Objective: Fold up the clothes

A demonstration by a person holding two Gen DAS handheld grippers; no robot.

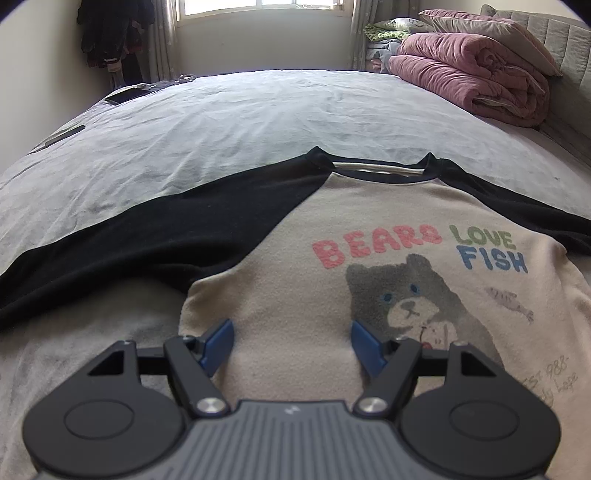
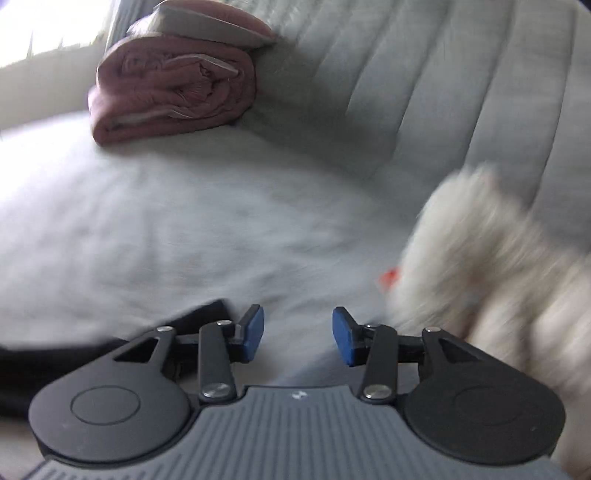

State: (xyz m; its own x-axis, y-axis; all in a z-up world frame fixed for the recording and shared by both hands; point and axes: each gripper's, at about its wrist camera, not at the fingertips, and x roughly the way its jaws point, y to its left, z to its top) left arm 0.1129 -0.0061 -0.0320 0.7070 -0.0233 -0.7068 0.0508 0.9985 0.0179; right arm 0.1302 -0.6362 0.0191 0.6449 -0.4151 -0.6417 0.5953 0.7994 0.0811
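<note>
A wide bed [image 1: 221, 122] under a wrinkled pale grey sheet fills most of the left wrist view. At its far right, upper right of the frame, sits a thick, soft rolled pink quilt [image 1: 476, 74] against a padded, channel-stitched grey headboard [image 1: 554, 33].

The shirt [image 1: 295, 266] lies flat and face up across the lower half of that frame: a fuzzy cream body with black raglan sleeves spread to both sides, a black neckband, and a printed grey bear below the words "BEARS LOVE FISH".

A blurred fluffy white shape [image 2: 491, 258] sits at the right of the right wrist view; what it is cannot be told.

The left gripper [image 1: 291, 341] hangs over the cream chest, blue pads spread wide, holding nothing. The right gripper [image 2: 298, 334] is also parted and empty, above the sheet, with a black sleeve end [image 2: 199, 314] at its left.

Two flat dark slabs, one of them a phone [image 1: 127, 95], lie at the upper left.
</note>
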